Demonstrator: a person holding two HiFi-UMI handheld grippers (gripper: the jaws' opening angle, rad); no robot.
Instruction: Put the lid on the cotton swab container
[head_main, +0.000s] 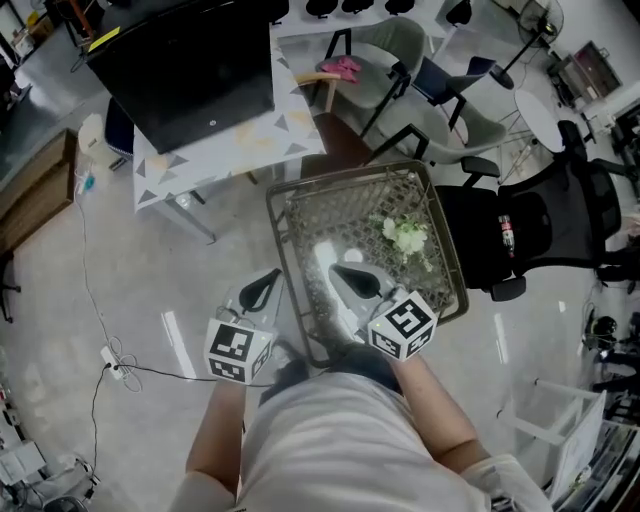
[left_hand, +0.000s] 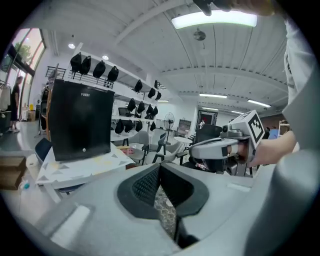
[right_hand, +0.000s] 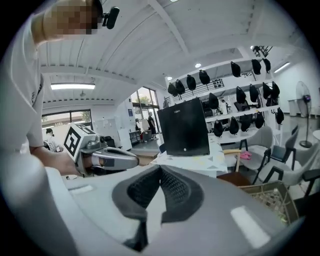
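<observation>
Two hand-held grippers are pictured close to the person's body at the near side of a wire basket (head_main: 345, 178), and the lidding of the cotton swab container is judged not to have been started. The left gripper (head_main: 268, 283) is held just outside the basket's near-left corner, above the floor. The right gripper (head_main: 348, 275) is held over the basket's near rim, and both are pointed away from the body toward the basket. In each gripper view the jaws are seen pressed together at their tips with nothing caught between them; only mesh and floor are glimpsed through the narrow slit below the tips. Neither the container nor its lid can be made out in any view. A pale green-and-white cluster (head_main: 407, 236) is seen lying inside the basket toward its far-right part, but what it is cannot be told, and no link to the task can be drawn from it. Beyond the basket's far-left corner a table (head_main: 250, 135) is shown with a black monitor (head_main: 185, 70) on it. The whole task is therefore taken to be left: the container and lid have yet to be found, the lid has to be taken up in one gripper, the container very likely steadied by the other, and the lid set squarely on the container's mouth.
</observation>
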